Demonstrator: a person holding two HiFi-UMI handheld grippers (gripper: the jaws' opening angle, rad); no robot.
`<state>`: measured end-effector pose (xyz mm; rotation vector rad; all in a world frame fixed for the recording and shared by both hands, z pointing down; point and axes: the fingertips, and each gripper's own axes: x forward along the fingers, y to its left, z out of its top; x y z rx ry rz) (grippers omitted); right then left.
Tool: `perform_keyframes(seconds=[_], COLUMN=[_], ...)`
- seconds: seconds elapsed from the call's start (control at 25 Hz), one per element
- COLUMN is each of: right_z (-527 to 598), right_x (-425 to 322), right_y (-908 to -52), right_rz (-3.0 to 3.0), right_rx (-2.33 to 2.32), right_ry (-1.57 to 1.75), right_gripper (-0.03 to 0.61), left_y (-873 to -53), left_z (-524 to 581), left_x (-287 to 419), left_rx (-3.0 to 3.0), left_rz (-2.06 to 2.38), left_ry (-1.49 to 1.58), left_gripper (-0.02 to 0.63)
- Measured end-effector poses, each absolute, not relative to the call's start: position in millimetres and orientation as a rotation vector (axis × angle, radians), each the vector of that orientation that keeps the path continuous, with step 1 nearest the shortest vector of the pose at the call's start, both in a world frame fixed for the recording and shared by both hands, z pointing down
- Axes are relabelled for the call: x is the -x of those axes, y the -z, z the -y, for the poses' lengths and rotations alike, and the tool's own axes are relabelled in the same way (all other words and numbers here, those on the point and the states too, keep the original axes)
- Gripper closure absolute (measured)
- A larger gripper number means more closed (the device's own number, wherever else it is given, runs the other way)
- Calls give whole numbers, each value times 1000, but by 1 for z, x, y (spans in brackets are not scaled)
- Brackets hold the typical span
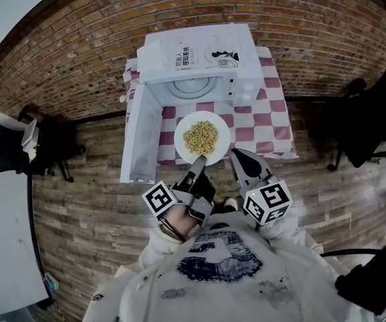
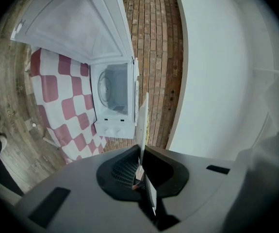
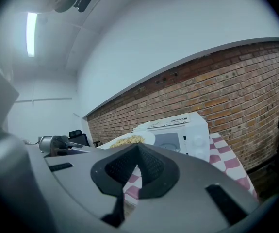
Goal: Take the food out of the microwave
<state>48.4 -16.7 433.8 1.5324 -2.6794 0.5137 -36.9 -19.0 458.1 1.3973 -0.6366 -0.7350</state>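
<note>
I am clamping my left gripper (image 1: 199, 161) on the near rim of the white plate (image 1: 224, 138). In the left gripper view the rim is showing edge-on, pinched tight between my two pads. The noodles (image 1: 201, 137) are sitting in a heap in the middle of the plate, and none seem to be spilling.

My right gripper (image 1: 237, 155) is hanging just to the right of the plate, apart from it. Its jaws are meeting at the tips with nothing between them, so it is carrying nothing.

The plate is already out of the microwave (image 1: 199, 59). It is sitting in front of the open cavity, over the near part of the checkered cloth (image 1: 263, 123). From the right gripper view it looks lifted off the cloth and roughly level, though I cannot be sure of the gap beneath it. The cavity itself is showing only its glass turntable (image 2: 104, 87), so nothing more is waiting inside. The door (image 1: 142, 133) is standing open on the left.

I am judging the main part of the task done, since the food is clear of the oven. What is left, as I read it, is bringing the plate to a resting place, easing my left jaws off the rim, and perhaps shutting the door.
</note>
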Motion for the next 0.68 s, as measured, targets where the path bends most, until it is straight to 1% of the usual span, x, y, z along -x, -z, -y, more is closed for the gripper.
perform_keyframes(seconds=[0.68], right_z=[23], right_x=[-42], right_y=[-440], right_rz=[2692], right_rx=[-1472], right_ry=[-522], right_gripper=[566], left_y=[-463], left_z=[22], left_x=[40], left_rx=[-1369], left_rz=[645], left_ry=[761], left_gripper=[589])
